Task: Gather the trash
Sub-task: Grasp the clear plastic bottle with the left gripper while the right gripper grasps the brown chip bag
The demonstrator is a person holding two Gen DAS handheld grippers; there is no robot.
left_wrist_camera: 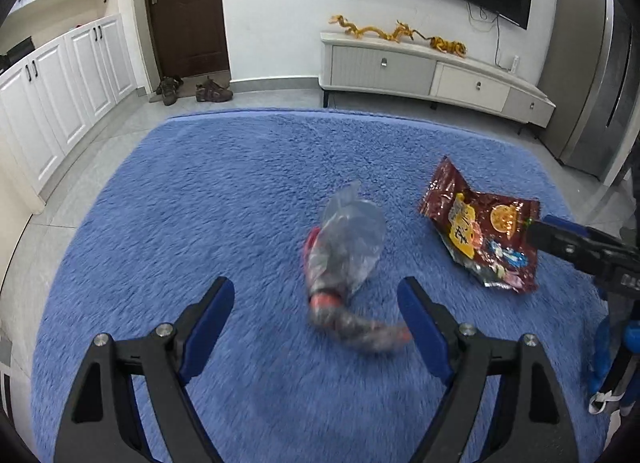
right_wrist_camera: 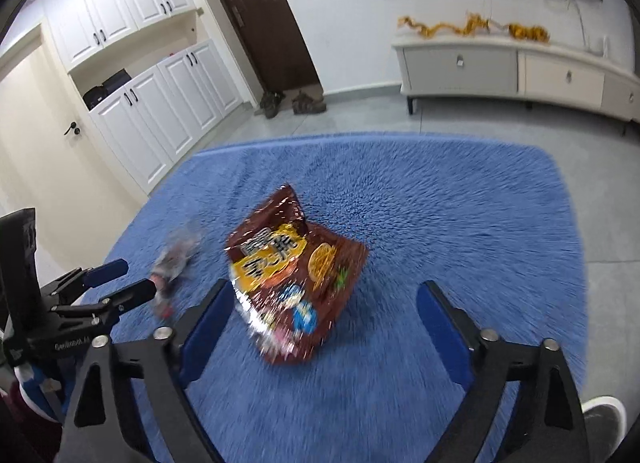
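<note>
Approach step: left claw [left_wrist_camera: 316, 303] gapes above the clear bag [left_wrist_camera: 348, 239], right claw [right_wrist_camera: 324, 303] gapes above the snack bag [right_wrist_camera: 292, 275]; next, lower and close

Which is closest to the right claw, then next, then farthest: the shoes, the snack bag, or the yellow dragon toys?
1. Snack bag, just ahead of the right claw on the rug.
2. Shoes, by the door.
3. Yellow dragon toys, on the cabinet by the wall.

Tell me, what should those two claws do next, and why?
Probably lower each onto its own piece. The left gripper hangs open over the clear bag, the right gripper open over the snack bag; both pieces lie untouched on the rug.
</note>
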